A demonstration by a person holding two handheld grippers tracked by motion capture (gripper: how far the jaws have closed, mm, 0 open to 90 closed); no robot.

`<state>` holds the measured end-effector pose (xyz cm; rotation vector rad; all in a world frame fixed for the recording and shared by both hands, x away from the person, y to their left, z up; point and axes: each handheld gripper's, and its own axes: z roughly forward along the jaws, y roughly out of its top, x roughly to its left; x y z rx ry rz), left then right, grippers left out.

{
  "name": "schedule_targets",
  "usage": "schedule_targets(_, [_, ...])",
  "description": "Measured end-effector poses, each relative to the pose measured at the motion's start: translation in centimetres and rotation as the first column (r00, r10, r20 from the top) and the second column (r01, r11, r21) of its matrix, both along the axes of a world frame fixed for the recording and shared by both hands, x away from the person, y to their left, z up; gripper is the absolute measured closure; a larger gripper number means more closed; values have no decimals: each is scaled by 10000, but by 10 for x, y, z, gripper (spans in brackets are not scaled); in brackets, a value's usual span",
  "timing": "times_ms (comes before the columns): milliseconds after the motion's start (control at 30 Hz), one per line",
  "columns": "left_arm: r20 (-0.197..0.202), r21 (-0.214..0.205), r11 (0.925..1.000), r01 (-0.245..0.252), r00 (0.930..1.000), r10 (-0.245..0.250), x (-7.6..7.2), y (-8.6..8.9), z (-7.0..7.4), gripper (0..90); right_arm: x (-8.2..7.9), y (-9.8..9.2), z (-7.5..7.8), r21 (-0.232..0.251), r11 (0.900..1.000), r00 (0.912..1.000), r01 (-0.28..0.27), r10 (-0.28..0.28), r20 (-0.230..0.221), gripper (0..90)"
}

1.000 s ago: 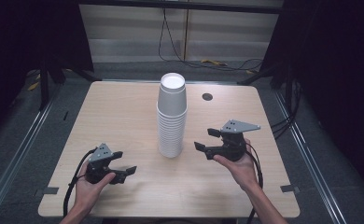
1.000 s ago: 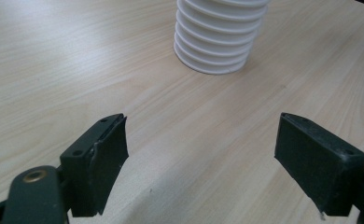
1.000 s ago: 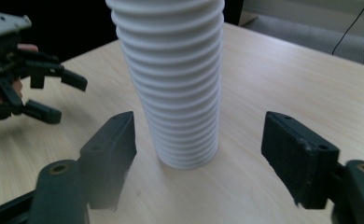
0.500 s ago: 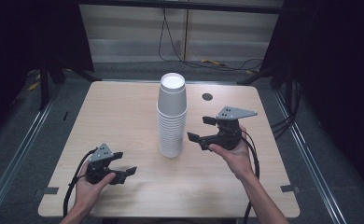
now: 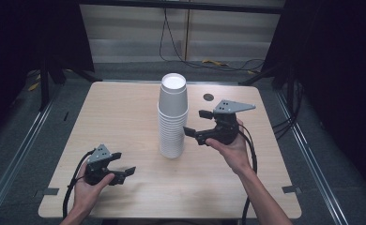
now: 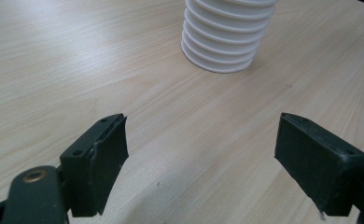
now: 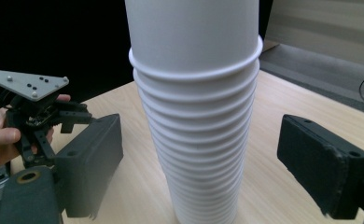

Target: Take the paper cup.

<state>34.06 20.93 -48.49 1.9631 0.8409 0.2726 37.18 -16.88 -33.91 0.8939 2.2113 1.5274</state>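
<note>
Right gripper (image 5: 194,125) has closed in on cup stack (image 5: 172,123), jaws wide, straddling it; grasp imminent; left gripper (image 5: 123,165) unmoved, open, low on tabletop (image 5: 115,117).

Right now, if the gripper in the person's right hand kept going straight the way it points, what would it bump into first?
Most likely the stack of white paper cups. The right gripper has its jaws open, level with the stack's upper part, the stack centred between them. Nothing lies between, though depth is hard to judge.
</note>
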Motion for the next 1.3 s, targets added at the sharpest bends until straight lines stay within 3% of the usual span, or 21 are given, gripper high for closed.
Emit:
schedule_targets(233, [18,-21,10000,42,10000,-42,-2,0,1,169,2,0,13,215,9998,9998,-6,1,209,148])
schedule_targets(333, [113,85,9999,60,9999,-61,-4,-2,2,169,3,4,19,-94,10000,9996,-25,27,274,144])
schedule_targets(600, [97,89,10000,22,10000,-23,-2,0,1,169,10,7,31,111,9997,9993,-206,203,299,143])
schedule_targets(800, [52,138,9999,80,10000,-80,-3,-2,0,169,16,11,38,-37,9998,9992,-217,218,333,142])
schedule_targets(867, [187,356,9993,93,9998,-99,-3,-3,1,169,18,12,41,-158,9997,9992,-169,175,371,141])
schedule_targets(1300, [119,372,9992,159,9998,-163,-3,-5,0,169,25,25,64,71,9991,9972,-415,409,627,141])
